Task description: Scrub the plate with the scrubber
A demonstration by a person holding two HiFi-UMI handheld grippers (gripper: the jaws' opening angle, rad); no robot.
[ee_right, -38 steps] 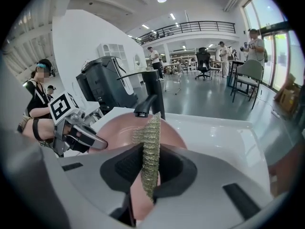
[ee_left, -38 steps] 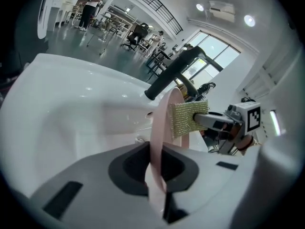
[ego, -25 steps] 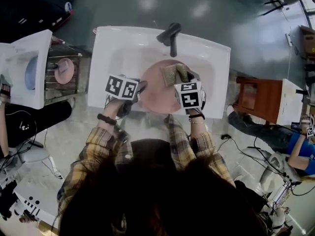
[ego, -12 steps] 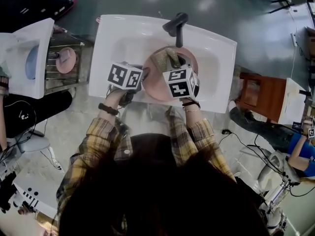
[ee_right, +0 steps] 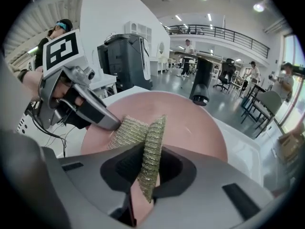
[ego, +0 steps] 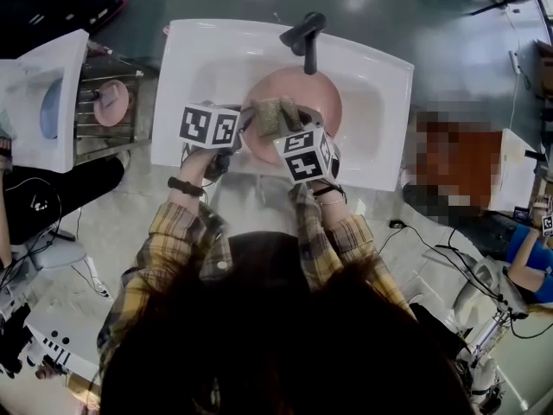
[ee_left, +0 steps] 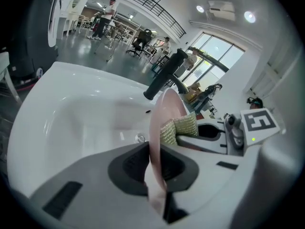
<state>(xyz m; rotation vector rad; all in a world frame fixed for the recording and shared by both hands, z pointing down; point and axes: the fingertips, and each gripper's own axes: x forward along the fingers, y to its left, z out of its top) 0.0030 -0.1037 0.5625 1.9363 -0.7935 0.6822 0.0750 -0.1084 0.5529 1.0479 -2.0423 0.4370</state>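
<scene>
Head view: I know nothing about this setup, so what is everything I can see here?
sink: one, white, centre, in front of the person
faucet: one, black, at the sink's far edge
plate: one, pink, over the sink, held by its rim
scrubber: one, olive-gold mesh, against the plate
small dish: one, pink, on the wire rack at left
left gripper: one, grey with marker cube, shut on the plate's rim
right gripper: one, grey with marker cube, shut on the scrubber
</scene>
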